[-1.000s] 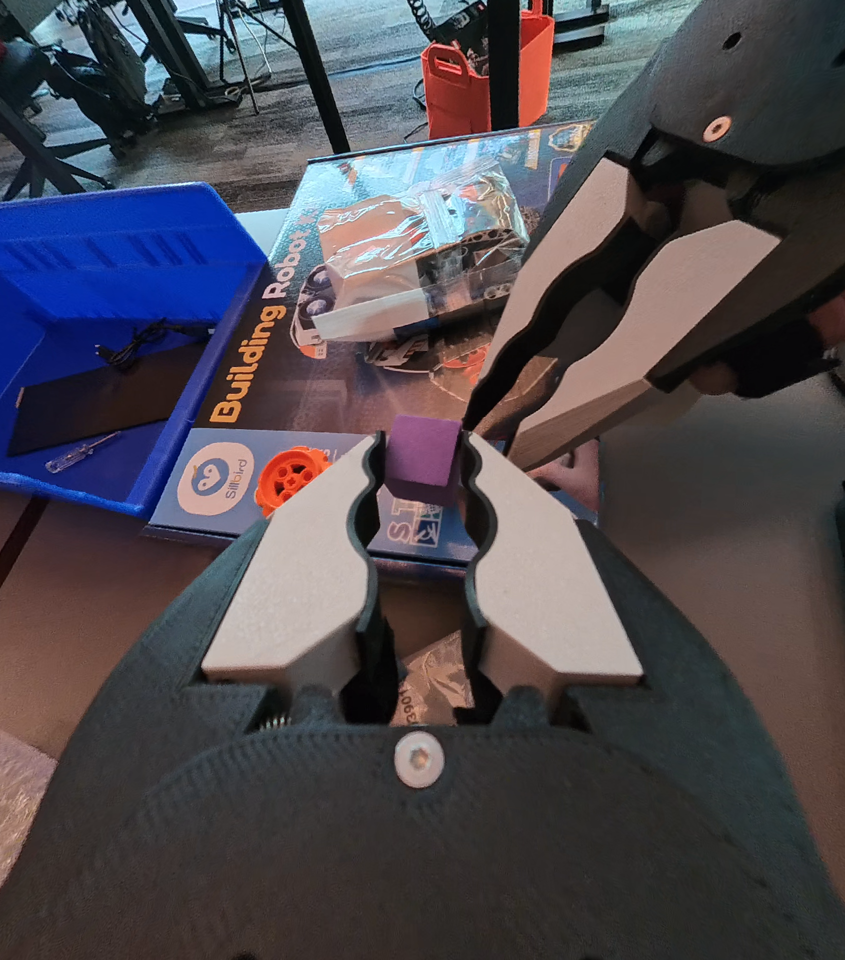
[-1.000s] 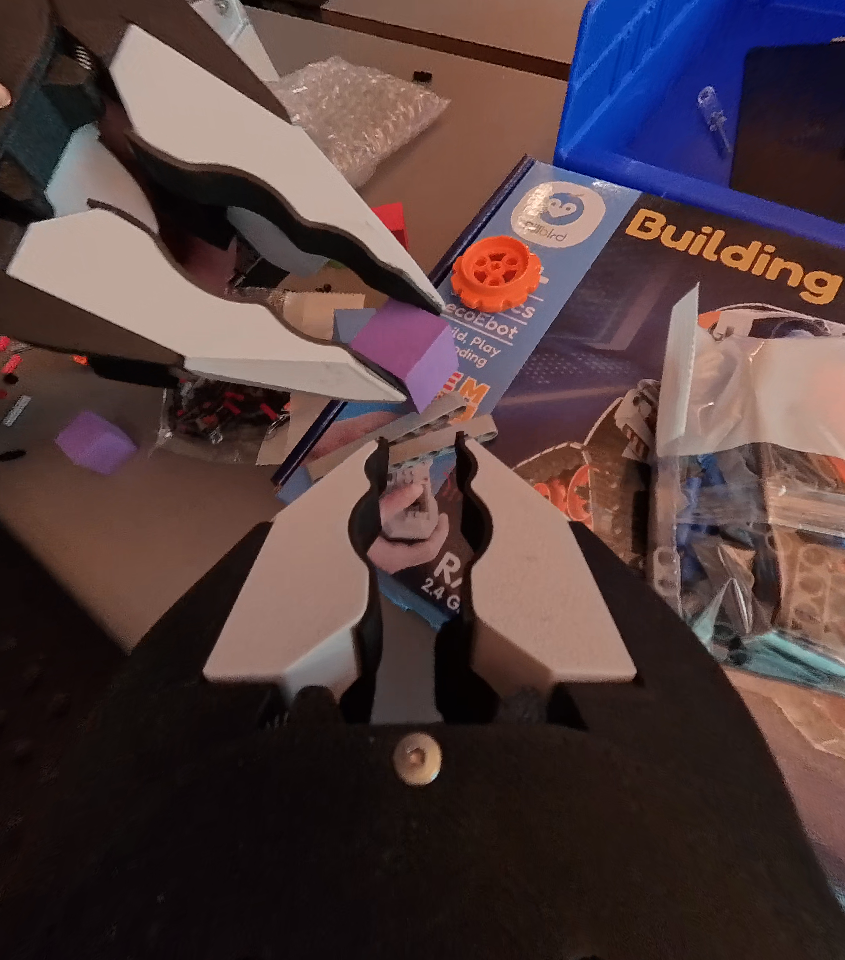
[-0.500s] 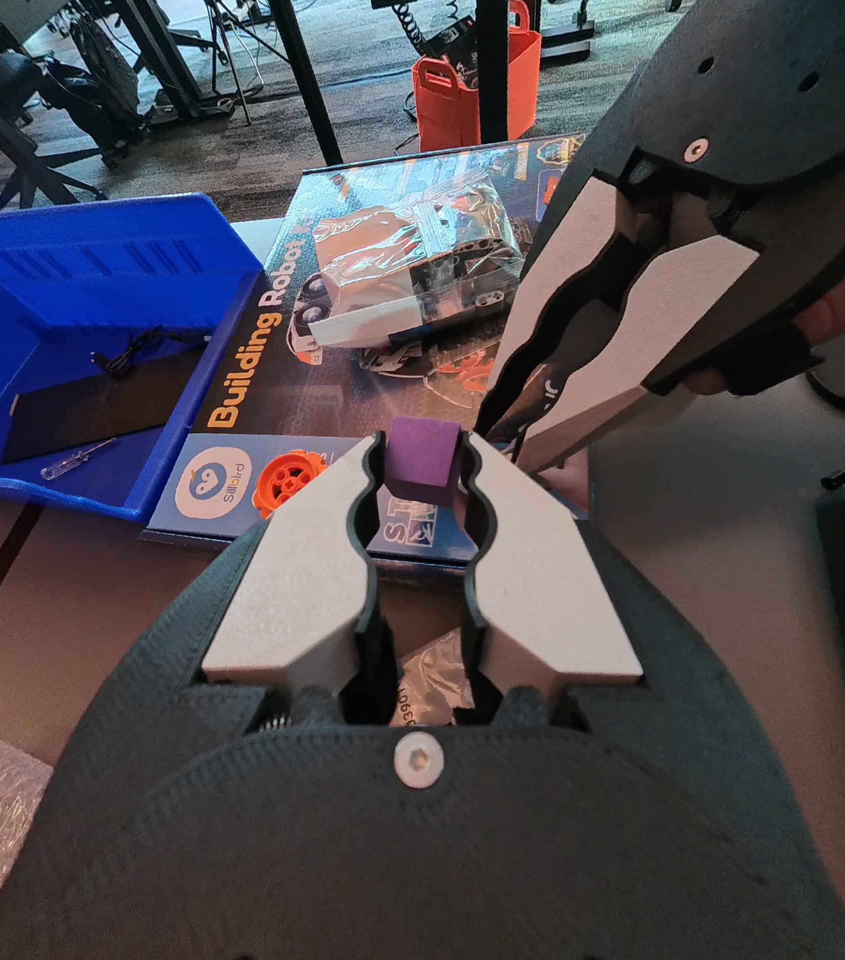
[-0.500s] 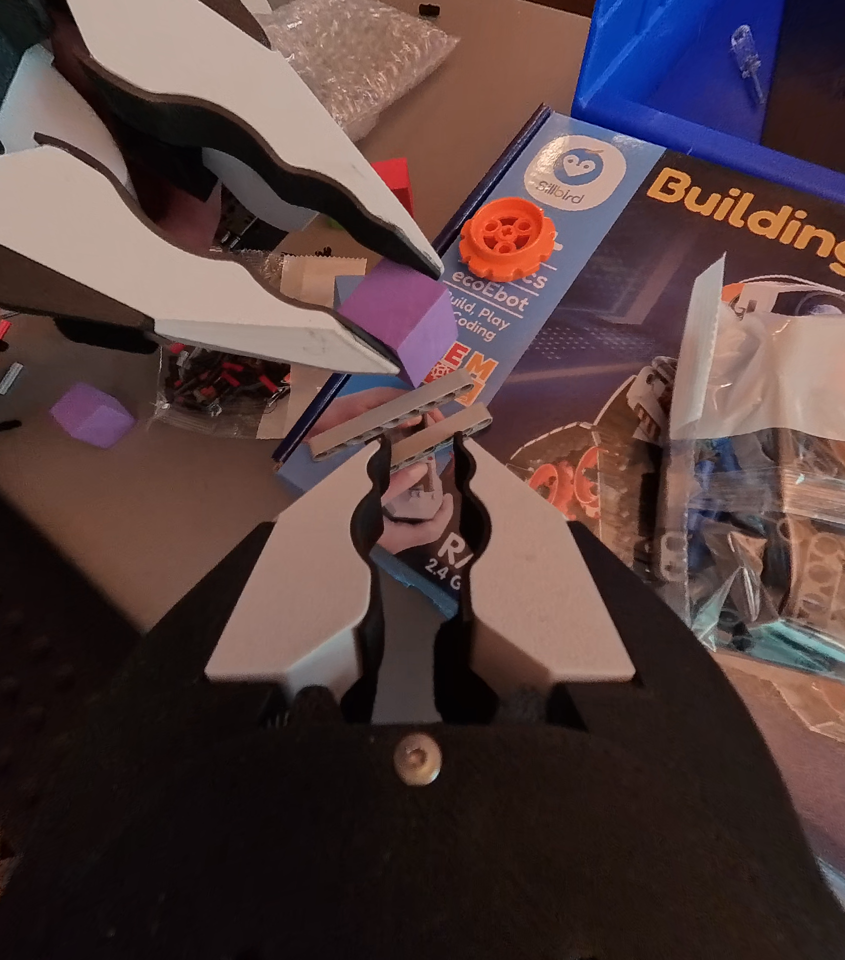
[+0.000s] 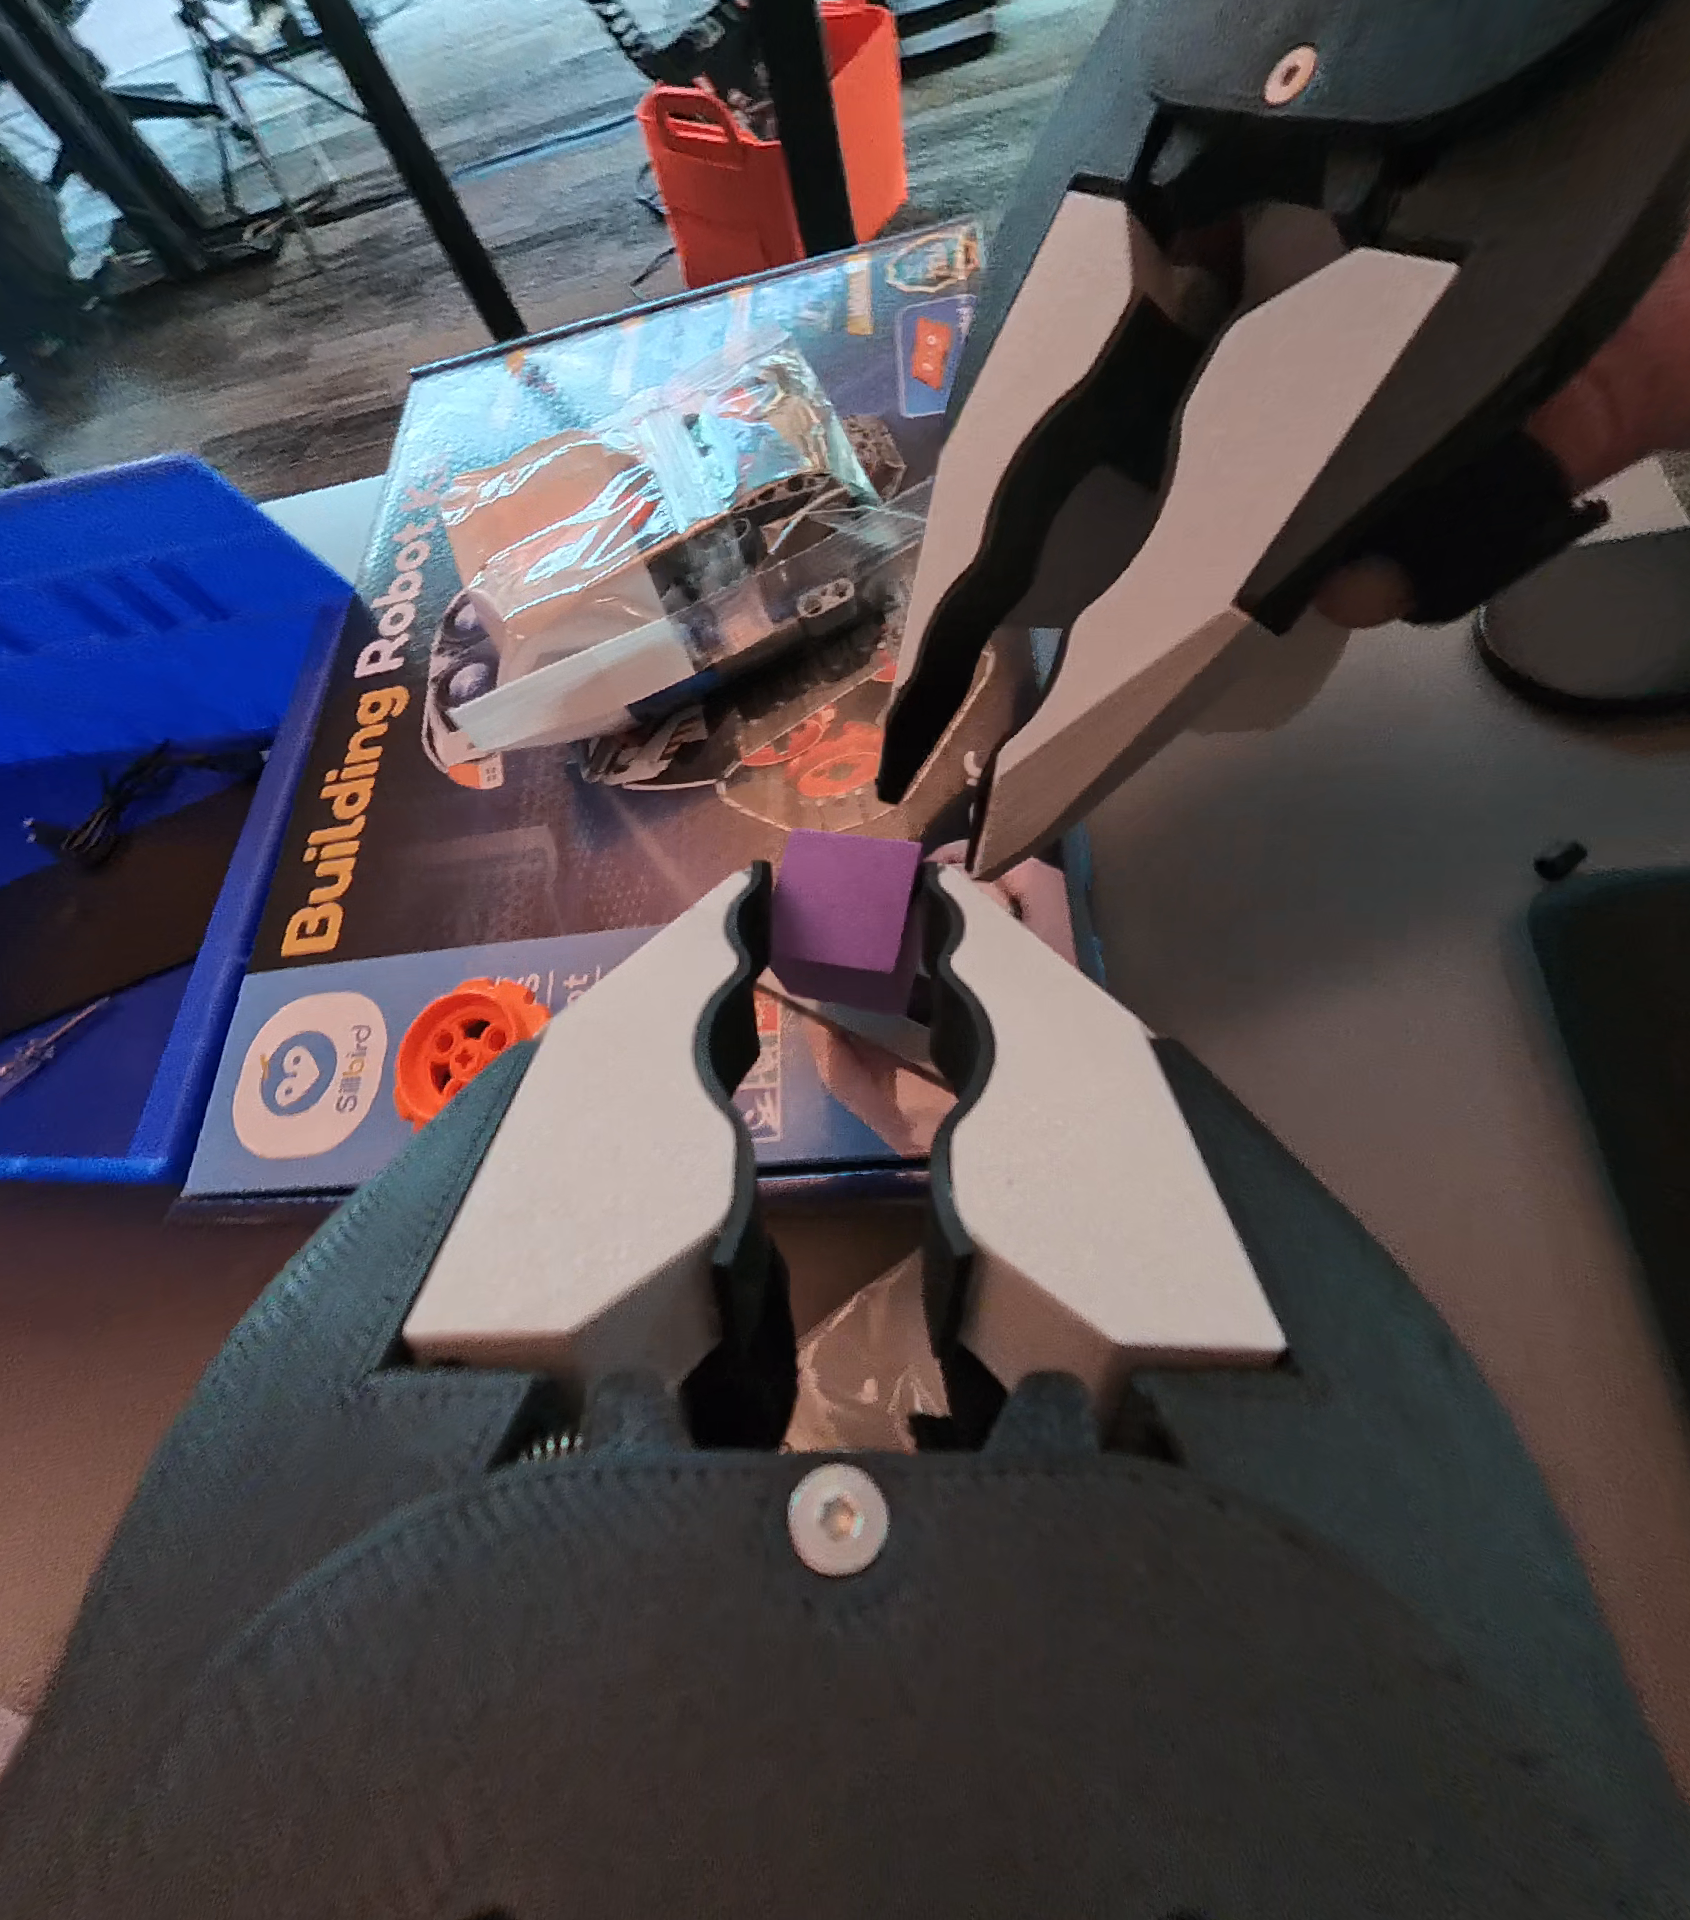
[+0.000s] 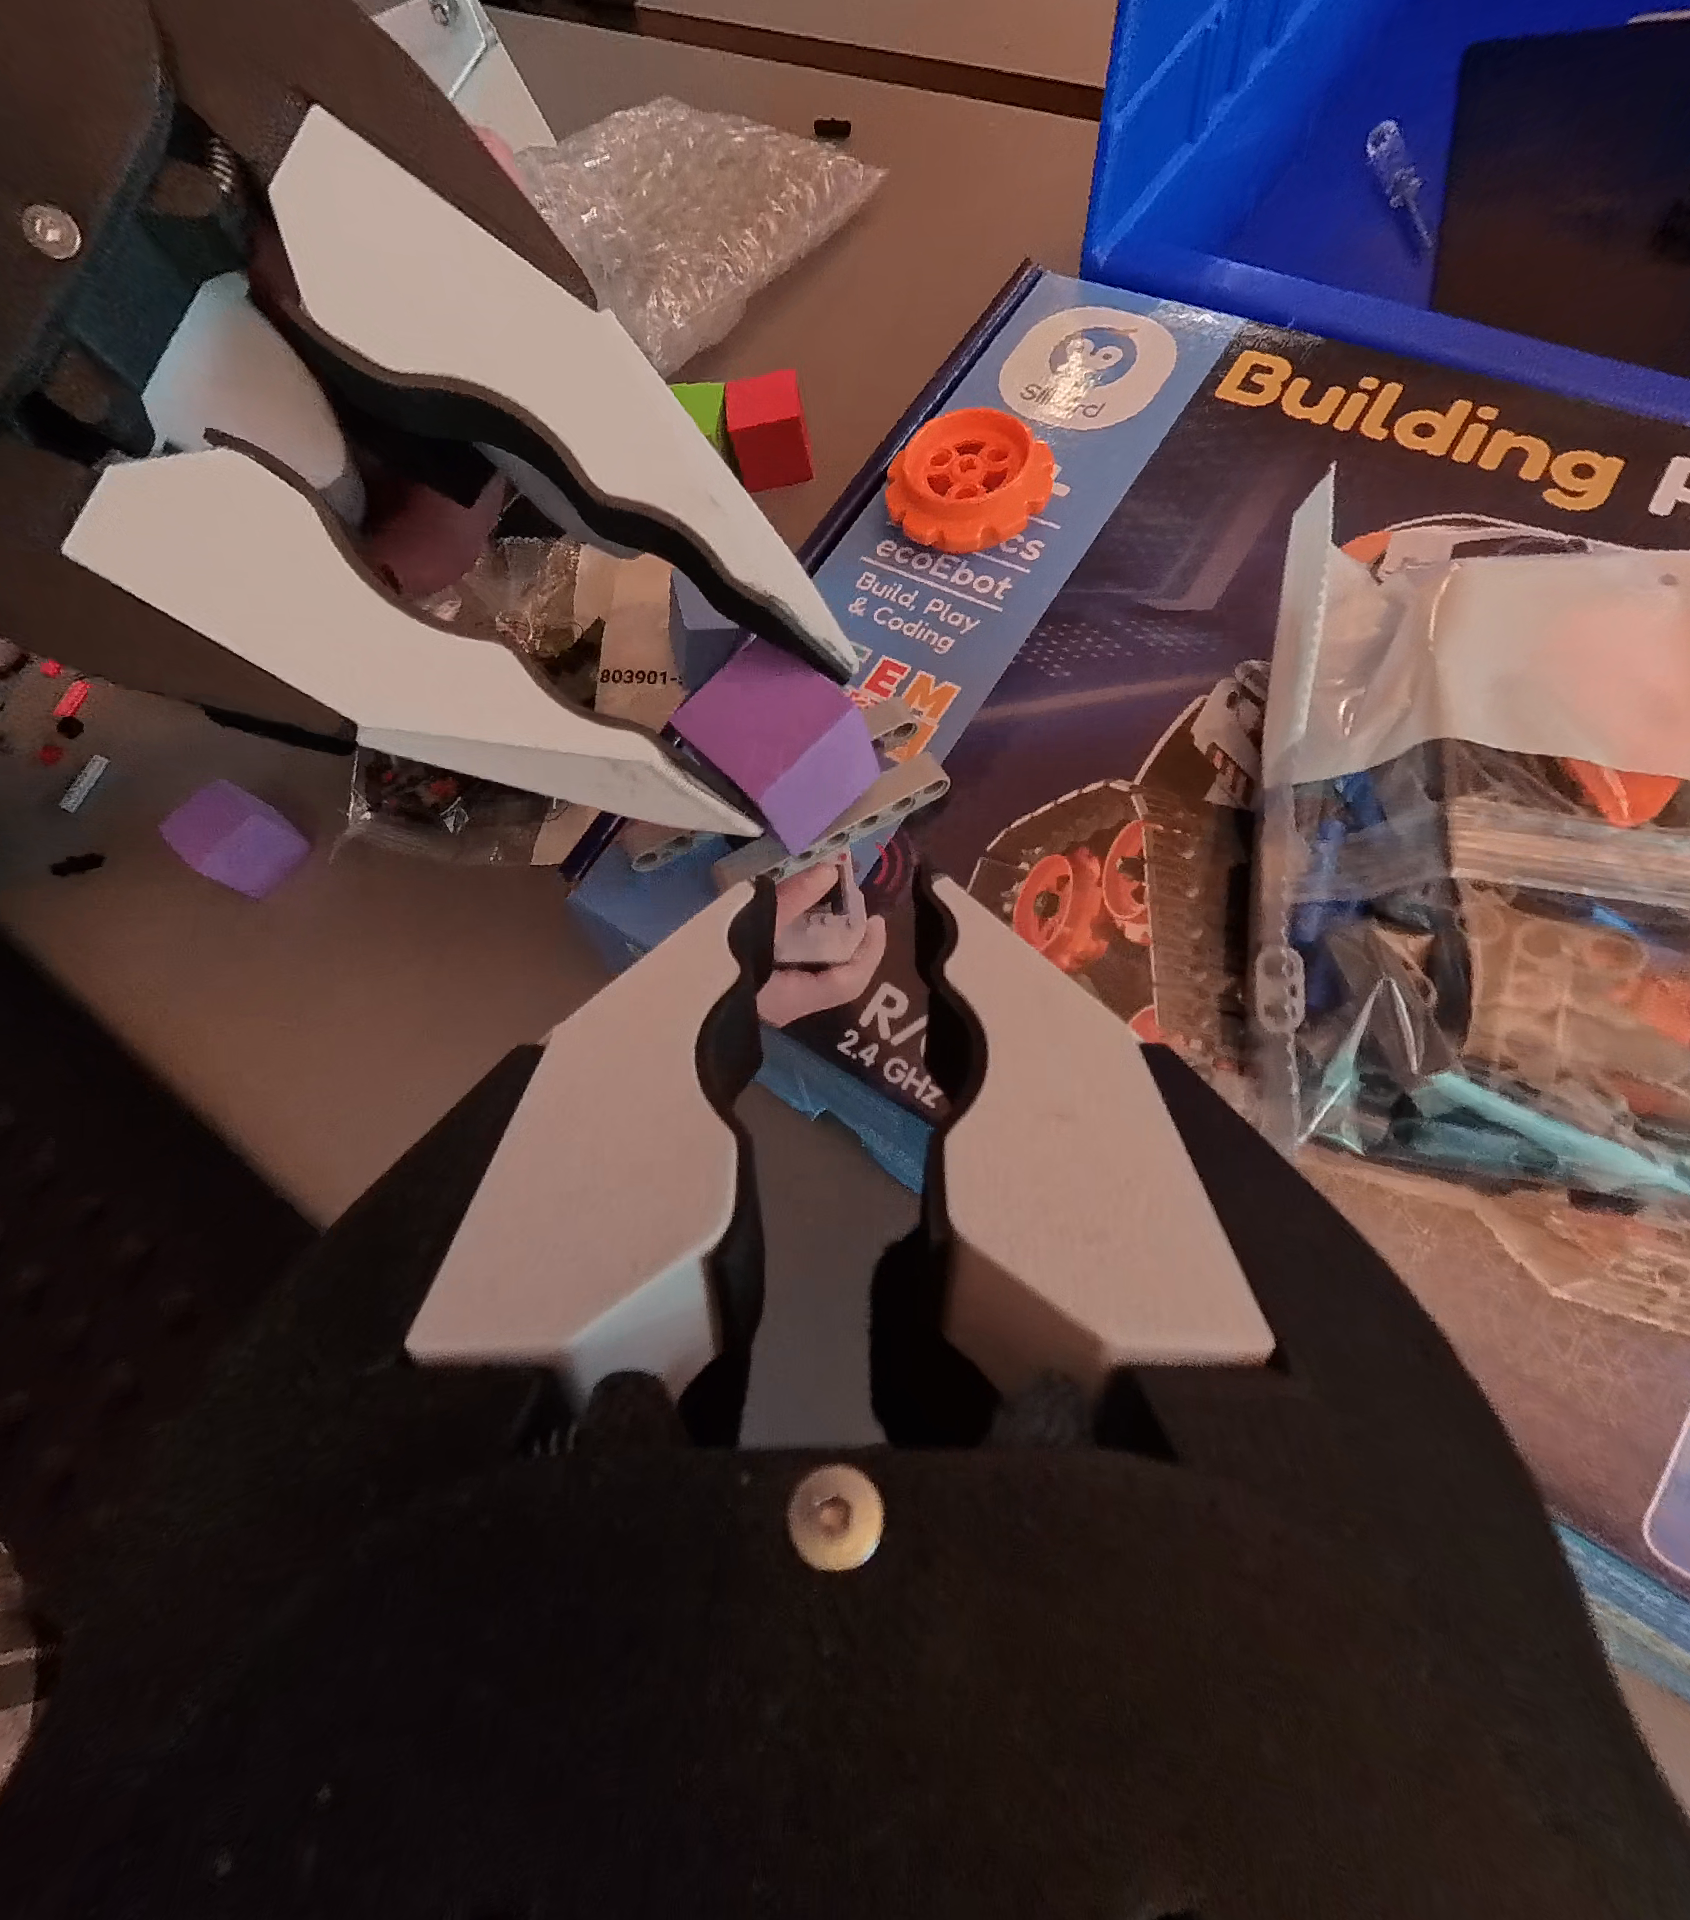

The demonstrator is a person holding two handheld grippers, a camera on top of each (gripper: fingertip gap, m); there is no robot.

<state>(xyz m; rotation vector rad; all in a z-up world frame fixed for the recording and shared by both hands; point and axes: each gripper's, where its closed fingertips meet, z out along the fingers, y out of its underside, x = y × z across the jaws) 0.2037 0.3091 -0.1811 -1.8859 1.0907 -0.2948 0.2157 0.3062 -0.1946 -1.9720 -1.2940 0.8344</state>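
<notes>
Dim, warm-tinted indoor light, soft focus, wide-angle bending at edges.

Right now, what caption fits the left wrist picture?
Left tongs pinch a purple cube over a toy box.

You are in a work room, like a lab or an office. Past the grey table (image 5: 1340, 1039) you see a grey carpet floor (image 5: 529, 187), black metal desk legs (image 5: 405, 156) and an orange plastic bin (image 5: 768, 156). On the table sit a blue plastic box (image 6: 1236, 156), a robot kit box (image 6: 1184, 644) and small building bits.
</notes>
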